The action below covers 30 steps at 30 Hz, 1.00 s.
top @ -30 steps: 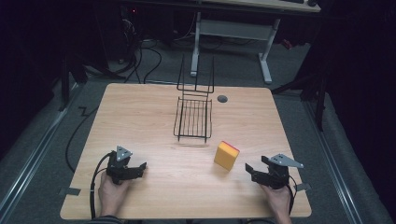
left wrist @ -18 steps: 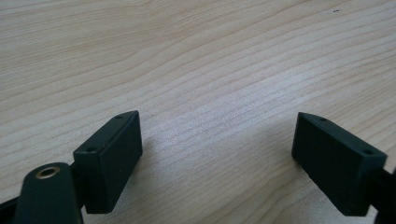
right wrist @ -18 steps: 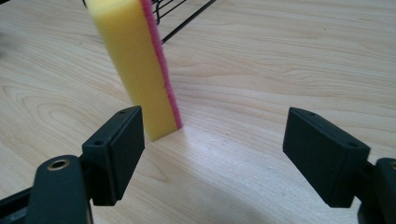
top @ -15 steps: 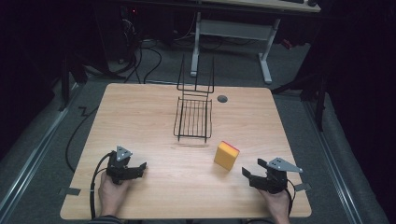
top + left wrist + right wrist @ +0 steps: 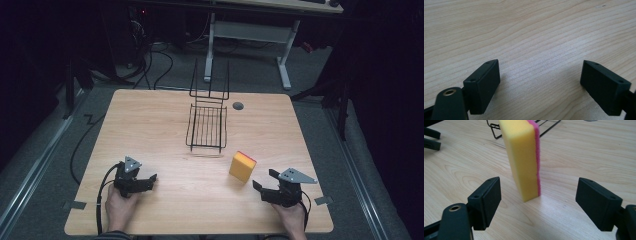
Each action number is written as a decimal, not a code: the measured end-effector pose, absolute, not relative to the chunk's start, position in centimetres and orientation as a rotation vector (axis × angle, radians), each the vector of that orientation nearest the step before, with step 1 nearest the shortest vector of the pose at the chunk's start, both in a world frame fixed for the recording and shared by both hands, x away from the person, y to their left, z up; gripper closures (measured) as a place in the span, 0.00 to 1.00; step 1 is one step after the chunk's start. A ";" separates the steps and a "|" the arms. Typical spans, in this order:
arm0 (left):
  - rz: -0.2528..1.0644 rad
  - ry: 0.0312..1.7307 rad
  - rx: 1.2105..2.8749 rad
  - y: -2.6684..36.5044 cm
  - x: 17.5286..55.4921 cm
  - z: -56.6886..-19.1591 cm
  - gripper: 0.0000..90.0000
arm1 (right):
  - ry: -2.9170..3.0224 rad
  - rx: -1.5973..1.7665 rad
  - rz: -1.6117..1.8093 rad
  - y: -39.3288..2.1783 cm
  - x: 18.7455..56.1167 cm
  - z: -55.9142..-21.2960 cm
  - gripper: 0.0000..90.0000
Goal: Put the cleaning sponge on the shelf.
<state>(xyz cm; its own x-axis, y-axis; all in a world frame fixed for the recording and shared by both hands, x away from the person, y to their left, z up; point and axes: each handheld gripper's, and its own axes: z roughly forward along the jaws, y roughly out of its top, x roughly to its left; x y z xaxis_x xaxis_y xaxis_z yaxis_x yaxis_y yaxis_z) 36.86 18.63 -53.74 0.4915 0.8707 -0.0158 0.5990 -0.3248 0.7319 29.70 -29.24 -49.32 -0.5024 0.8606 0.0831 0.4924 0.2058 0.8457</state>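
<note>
Sponge (image 5: 524, 157) upright (pink-backed) before right gripper (image 5: 537, 202)

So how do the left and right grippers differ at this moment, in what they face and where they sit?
The right gripper has the yellow-and-pink sponge standing on edge just ahead of its open jaws, not yet between them; the left gripper faces bare table. In the high view the right gripper points left toward the sponge, while the left gripper points right, far from it. Both are open, empty and low over the table.

Left tongs (image 5: 148, 181) low in left hand (image 5: 119, 205) — jaws wide, right tongs (image 5: 260, 186) likewise — jaws spread
</note>
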 end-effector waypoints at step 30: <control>0.505 1.206 2.048 18.6 36.9 -53.7 0.19 | 2.146 1.164 1.251 -26.3 32.7 -48.3 0.24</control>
<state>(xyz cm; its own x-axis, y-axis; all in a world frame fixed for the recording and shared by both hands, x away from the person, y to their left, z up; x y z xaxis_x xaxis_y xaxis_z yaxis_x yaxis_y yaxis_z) 36.86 18.63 -53.74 0.4915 0.8707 -0.0160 0.5991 -0.3248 0.7319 32.73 -26.33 -48.35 -0.5753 0.8151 0.0680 0.4609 0.2544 0.8502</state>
